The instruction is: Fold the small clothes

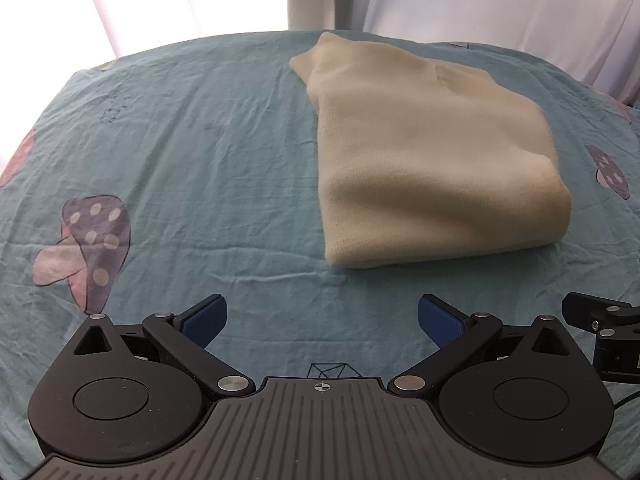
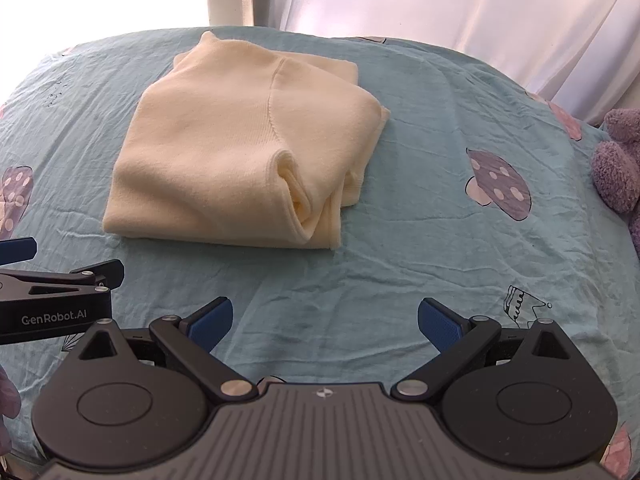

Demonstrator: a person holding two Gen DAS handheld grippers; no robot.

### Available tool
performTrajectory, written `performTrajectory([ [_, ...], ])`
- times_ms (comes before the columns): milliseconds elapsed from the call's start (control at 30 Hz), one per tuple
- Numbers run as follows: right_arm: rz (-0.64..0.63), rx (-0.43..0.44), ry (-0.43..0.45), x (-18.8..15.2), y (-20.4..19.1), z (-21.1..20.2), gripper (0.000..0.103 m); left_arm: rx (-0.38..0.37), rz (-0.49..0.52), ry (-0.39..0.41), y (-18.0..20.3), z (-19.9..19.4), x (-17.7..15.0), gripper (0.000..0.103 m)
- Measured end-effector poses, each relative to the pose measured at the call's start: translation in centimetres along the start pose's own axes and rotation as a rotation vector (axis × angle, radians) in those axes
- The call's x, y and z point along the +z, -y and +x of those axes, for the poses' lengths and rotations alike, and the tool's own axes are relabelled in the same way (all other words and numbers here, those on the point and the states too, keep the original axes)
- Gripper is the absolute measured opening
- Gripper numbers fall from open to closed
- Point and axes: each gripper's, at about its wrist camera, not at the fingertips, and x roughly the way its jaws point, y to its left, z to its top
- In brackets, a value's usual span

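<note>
While both grippers hang above a bed, a cream knitted sweater (image 1: 432,152) lies folded into a thick bundle on the teal sheet (image 1: 192,152), ahead of the tools and touched by neither. Seen from the left wrist, the left gripper (image 1: 322,320) has its blue-padded fingers (image 1: 206,318) spread wide with nothing between them, and the bundle sits forward and to the right, its smooth folded edge turned towards the camera. Only this view shows the large purple spotted mushroom print (image 1: 96,240) on the near left of the sheet, and a black corner of the right gripper at the right edge. From the right wrist, the right gripper (image 2: 325,320) is likewise spread wide and empty, with the sweater (image 2: 240,152) forward and to the left. Only here do the open layers of the fold show, with a rolled edge tucked in at the bundle's near right corner, along with a purple plush toy (image 2: 618,160) at the right edge of the bed. Pale curtains (image 2: 480,12) hang behind the bed, and the left gripper's body, lettered GenRobot.AI, enters at the left
</note>
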Motion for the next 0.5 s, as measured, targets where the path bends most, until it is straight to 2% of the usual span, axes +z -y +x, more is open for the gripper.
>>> performTrajectory([
  [500,-0.004,-0.003,-0.001,0.06,0.17,-0.02,0.099,-0.012,-0.011,-0.009,-0.04,0.14,0.13,0.103],
])
